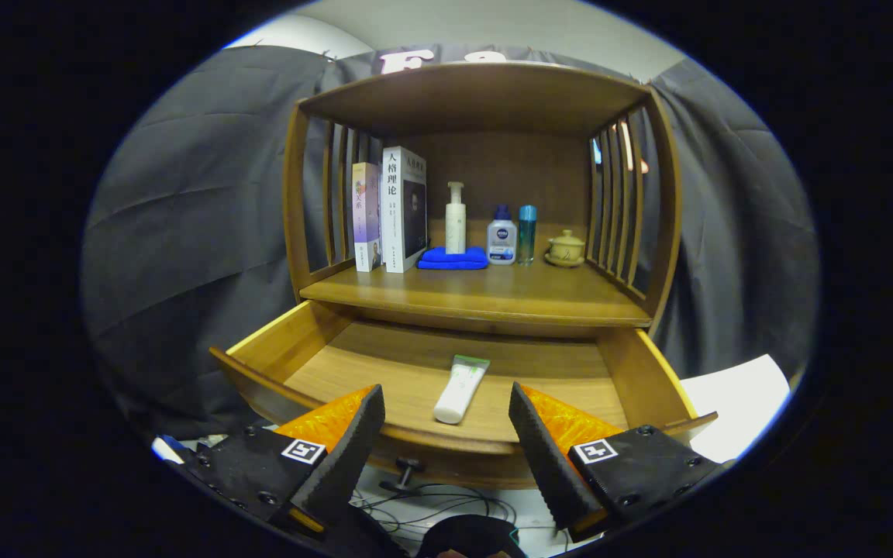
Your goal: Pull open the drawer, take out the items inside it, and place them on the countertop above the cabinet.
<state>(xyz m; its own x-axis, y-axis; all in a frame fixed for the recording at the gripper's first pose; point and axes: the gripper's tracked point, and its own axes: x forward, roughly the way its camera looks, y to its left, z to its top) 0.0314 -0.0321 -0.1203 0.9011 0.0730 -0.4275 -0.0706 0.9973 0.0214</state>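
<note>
The wooden drawer (pixel 632 372) stands pulled open below the cabinet's countertop (pixel 477 298). On the drawer's floor lies a white tube with a green end (pixel 460 388), cap toward me. My gripper (pixel 446 403) is open, its fingers spread on either side of the tube's near end, above the drawer's front rim. Nothing is held between them. The drawer's small dark knob (pixel 409 467) shows below the front panel, between the fingers.
On the countertop stand two books (pixel 392 211), a folded blue cloth (pixel 453 259) with a white pump bottle (pixel 456 219), a small blue-capped bottle (pixel 501 236), a teal bottle (pixel 527 233) and a lidded cup on a saucer (pixel 566 248). Slatted sides and a top shelf enclose it. Cables lie below.
</note>
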